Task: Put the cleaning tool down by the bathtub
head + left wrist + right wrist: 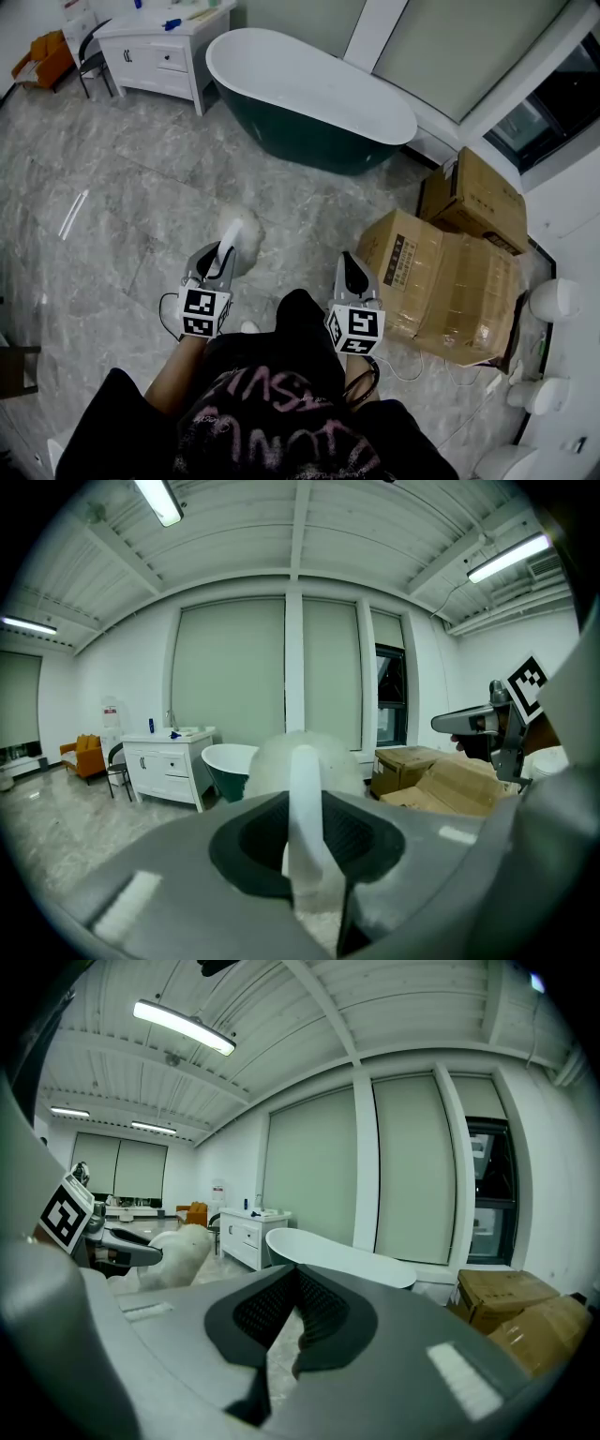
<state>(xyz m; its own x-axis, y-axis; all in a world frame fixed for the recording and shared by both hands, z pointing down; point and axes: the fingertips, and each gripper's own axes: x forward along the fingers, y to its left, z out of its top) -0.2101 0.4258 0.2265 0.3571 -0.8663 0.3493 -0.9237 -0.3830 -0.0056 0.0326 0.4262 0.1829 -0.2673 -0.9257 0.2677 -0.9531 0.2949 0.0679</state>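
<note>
No word or number comes through clearly anywhere. There is dark print on the side of the box (441,281), a short column of marks too small to read. Pink lettering runs across the person's black shirt (272,422). It's upside down from the head view and creased, and the letters don't settle into a word I can give. The left cube (204,312) and the right cube (354,330) show black-and-white square markers, which are patterns only, with no letters or digits. The same kind of marker turns up at the edge of both gripper views, again pattern only.
</note>
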